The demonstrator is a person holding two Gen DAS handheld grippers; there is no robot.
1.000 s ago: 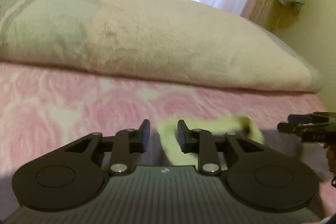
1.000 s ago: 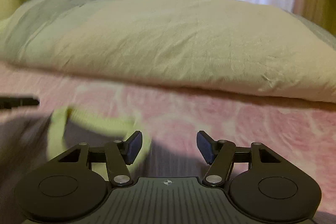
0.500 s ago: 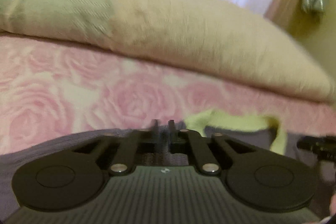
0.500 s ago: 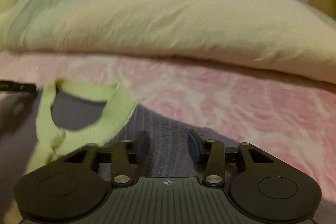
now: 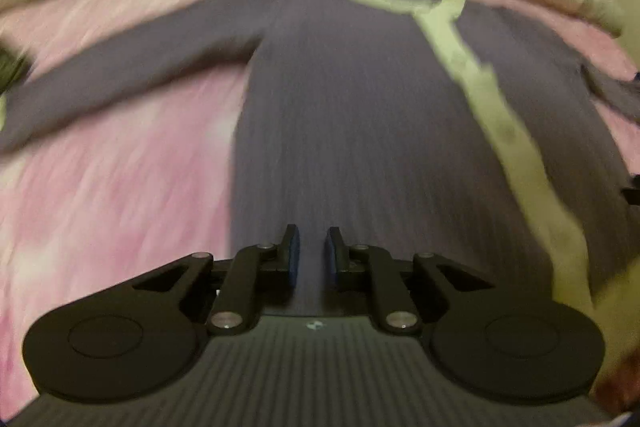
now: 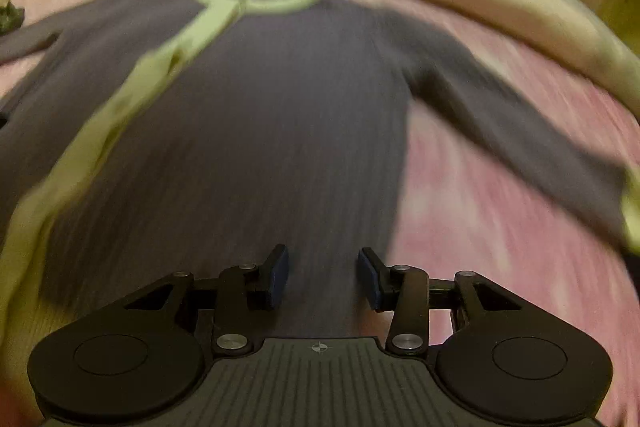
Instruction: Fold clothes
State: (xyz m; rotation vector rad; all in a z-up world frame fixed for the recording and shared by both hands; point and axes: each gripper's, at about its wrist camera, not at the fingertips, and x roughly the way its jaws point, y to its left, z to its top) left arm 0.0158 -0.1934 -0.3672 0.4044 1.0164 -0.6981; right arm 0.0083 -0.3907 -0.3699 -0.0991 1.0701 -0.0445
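I've swung both grippers up since a second ago, so the grey cardigan (image 5: 360, 115) now lies spread flat on the pink bedspread (image 5: 100, 187), left gripper (image 5: 313, 251) narrowly parted, right gripper (image 6: 323, 277) wider, both holding nothing, ready for sleeve folds

Both views went from skimming the bed near the collar to looking down over the whole cardigan (image 5: 360, 115), sleeves spread on the pink bedspread (image 5: 120, 187). The left hand-held gripper (image 5: 312, 251), pinched together half a second ago, now shows a narrow gap. The right hand-held gripper (image 6: 323, 277) looks a bit wider, though blur makes that iffy.
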